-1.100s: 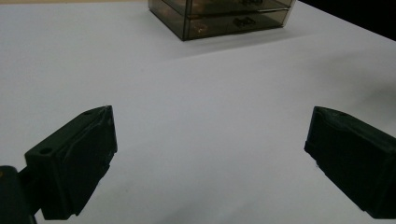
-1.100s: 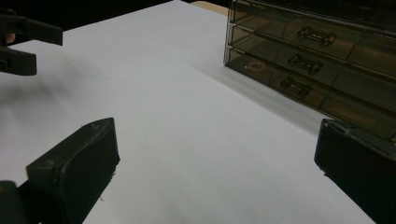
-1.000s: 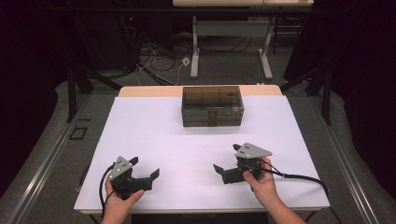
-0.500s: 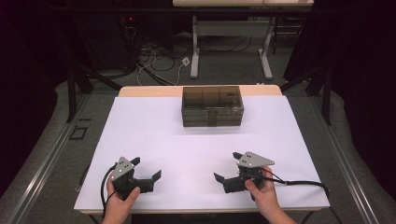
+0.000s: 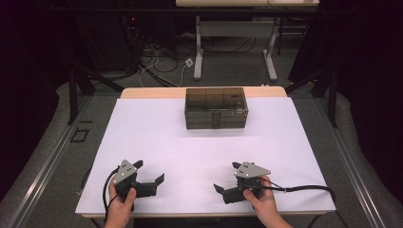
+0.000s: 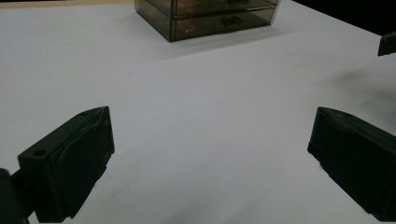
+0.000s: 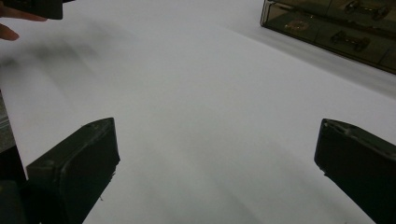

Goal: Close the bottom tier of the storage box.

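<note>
A smoky transparent drawer box [image 5: 216, 108] stands at the back middle of the white table top [image 5: 199, 142]; small items show dimly inside its drawers [image 7: 336, 32]. My left gripper [image 5: 149, 171] rests near the front left edge, held by a hand, open with nothing between its jaws. The box [image 6: 205, 16] lies far ahead of the left gripper [image 6: 210, 154]. My right gripper [image 5: 226, 176] sits near the front right edge, open and empty, pointing left across the table. Its jaws stand wide apart over bare white surface in the right gripper view [image 7: 217, 163].
Cables trail from both grippers off the near edge, the right one [image 5: 309, 188] looping across the table. The table's front edge [image 5: 204, 213] is just behind the hands. Beyond the table are a dark floor, loose cables [image 5: 161, 61] and another table's legs [image 5: 197, 52].
My right gripper has drawn back toward the near edge and a little left. The left gripper has barely shifted. Both stay open.
</note>
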Demonstrator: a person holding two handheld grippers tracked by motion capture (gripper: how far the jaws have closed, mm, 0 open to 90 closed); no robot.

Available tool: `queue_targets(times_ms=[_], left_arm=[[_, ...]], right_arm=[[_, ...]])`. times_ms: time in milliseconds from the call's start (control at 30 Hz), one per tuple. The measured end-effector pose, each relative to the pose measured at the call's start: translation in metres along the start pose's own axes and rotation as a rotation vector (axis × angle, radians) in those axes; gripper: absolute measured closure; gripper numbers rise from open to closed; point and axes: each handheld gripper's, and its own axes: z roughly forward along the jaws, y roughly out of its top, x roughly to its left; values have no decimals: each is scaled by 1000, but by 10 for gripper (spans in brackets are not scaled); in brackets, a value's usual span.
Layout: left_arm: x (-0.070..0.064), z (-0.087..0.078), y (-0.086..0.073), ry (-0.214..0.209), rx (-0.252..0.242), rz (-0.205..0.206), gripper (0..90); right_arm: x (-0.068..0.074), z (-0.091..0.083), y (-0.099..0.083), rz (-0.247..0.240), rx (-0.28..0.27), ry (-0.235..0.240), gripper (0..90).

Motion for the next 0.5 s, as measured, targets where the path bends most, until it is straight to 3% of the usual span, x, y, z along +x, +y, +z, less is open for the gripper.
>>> queue_targets(times_ms=[500], left_arm=[[-2, 2, -1, -10, 11, -2, 3]], right_arm=[[1, 7, -4, 6, 13, 21, 0]])
